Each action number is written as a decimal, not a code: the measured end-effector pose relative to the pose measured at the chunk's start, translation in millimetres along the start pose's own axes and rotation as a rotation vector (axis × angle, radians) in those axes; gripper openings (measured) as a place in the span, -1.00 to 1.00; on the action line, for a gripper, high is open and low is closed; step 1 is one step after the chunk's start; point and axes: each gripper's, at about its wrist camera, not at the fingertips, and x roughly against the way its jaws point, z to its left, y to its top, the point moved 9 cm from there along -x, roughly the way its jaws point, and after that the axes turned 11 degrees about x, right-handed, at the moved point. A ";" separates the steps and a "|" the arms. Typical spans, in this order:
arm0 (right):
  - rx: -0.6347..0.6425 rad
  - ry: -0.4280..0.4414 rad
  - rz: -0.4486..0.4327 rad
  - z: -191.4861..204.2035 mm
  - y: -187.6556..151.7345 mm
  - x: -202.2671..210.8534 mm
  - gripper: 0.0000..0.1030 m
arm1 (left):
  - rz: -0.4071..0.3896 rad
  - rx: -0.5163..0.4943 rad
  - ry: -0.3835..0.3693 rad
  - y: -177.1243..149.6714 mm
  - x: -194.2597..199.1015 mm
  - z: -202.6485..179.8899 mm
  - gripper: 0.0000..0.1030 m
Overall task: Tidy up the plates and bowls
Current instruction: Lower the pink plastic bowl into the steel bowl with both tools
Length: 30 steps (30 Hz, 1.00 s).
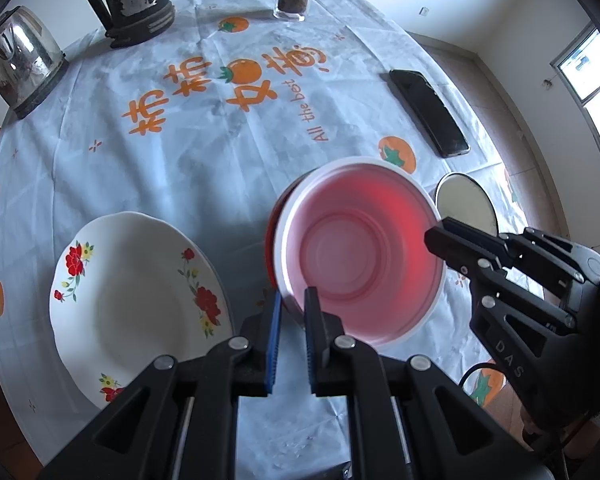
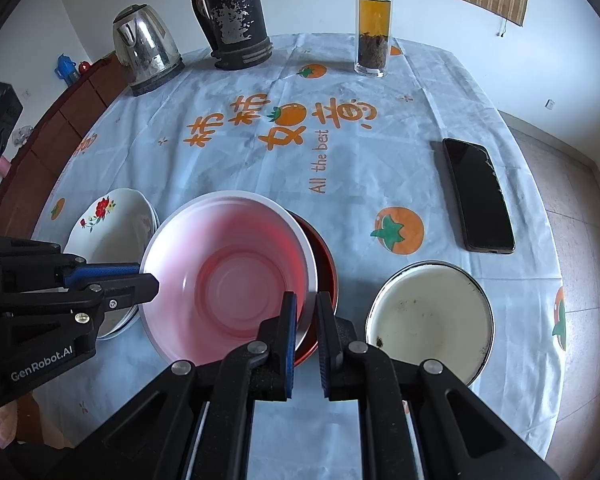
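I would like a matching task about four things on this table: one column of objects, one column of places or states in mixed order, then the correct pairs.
Objects:
1. pink plastic bowl with white rim
2. white ceramic plate with red flowers
3. black rectangular phone
4. clear glass bottle of amber tea

Places or states:
A. flat near the table's right edge
B. gripped at its rim by both tools
C. upright at the far side
D. left of the bowls

Pairs: 1-B, 2-D, 3-A, 4-C
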 end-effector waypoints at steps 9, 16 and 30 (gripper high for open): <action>-0.003 0.005 0.010 0.6 -3.6 -3.2 -0.80 | 0.011 0.003 0.003 -2.5 -5.5 1.1 -0.84; -0.006 0.009 0.015 0.3 -4.5 -5.1 -0.80 | 0.023 0.007 0.006 -2.7 -9.4 1.6 -0.84; -0.013 0.014 0.024 0.3 -6.5 -10.6 -0.80 | 0.037 0.012 0.007 -1.3 -14.3 2.1 -0.84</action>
